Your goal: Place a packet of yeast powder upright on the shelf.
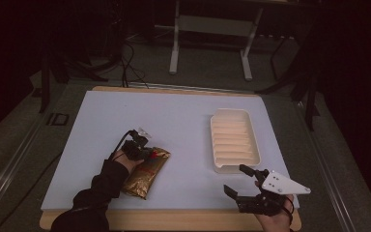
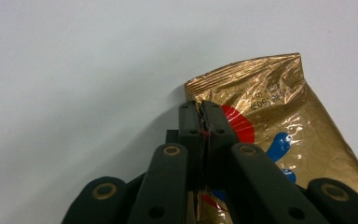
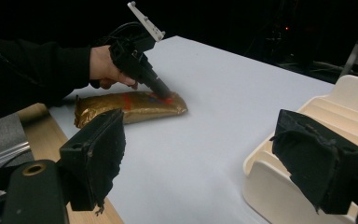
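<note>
A gold foil bag (image 1: 146,175) with red and blue print lies flat near the front left of the white table top (image 1: 174,116). My left gripper (image 1: 150,155) comes down on the bag's far end, and in the left gripper view it (image 2: 204,114) is shut, with the bag's (image 2: 270,102) foil pinched between the jaws. From the right gripper view, that left gripper (image 3: 164,95) presses onto the bag (image 3: 130,106). Near the front right edge my right gripper (image 1: 235,179) is open and empty, its jaws (image 3: 205,158) wide apart beside the tray.
A cream ribbed tray (image 1: 232,167) stands on the right half of the table, its near wall (image 3: 279,186) close to my right gripper. The wooden table edge (image 1: 174,220) runs along the front. A metal stand and cables are on the floor behind.
</note>
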Available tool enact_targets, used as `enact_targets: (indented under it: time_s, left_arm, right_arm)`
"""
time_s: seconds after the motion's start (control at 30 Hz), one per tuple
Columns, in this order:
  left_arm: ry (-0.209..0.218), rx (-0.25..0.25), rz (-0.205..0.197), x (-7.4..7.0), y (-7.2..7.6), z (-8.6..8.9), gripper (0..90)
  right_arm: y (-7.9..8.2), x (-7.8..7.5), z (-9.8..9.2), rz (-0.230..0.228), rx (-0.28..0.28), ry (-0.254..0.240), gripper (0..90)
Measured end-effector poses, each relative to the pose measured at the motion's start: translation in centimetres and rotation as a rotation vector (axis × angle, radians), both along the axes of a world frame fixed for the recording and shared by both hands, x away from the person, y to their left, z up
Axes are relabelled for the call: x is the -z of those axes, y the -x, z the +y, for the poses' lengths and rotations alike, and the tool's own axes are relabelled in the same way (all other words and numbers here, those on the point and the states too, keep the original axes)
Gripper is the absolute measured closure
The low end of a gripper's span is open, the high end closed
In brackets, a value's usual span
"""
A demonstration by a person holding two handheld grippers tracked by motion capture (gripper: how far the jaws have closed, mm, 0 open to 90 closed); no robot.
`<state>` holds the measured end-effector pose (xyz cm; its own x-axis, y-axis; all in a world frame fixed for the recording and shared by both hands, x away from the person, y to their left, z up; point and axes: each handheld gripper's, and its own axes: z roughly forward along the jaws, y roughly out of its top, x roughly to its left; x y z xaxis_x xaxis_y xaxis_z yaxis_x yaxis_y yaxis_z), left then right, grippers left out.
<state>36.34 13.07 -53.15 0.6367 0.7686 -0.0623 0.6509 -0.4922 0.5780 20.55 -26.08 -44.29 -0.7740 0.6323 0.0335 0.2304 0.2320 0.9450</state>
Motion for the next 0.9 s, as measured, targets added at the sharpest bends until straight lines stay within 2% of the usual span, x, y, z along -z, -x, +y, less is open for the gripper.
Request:
enact_targets:
  time_s: [0.07,0.3,0.37,0.9]
  left_arm:
    - [0.0,0.0,0.0,0.0,0.0,0.0,89.5]
    - [0.014,0.009,-0.051,-1.4,0.8,-0.3,89.8]
    - [0.019,0.011,-0.055,-1.8,0.9,-0.2,89.8]
    - [0.095,0.022,-0.13,-5.3,2.7,-0.1,89.8]
  right_arm:
    - [0.0,0.0,0.0,-0.005,0.004,0.004,17.0]
    - [0.1,-0.1,-0.2,-0.014,0.012,0.005,17.1]
    - [0.1,-0.2,-0.2,-0.013,0.013,-0.003,17.1]
    - [0.0,-0.2,-0.2,-0.018,0.021,0.0,17.1]
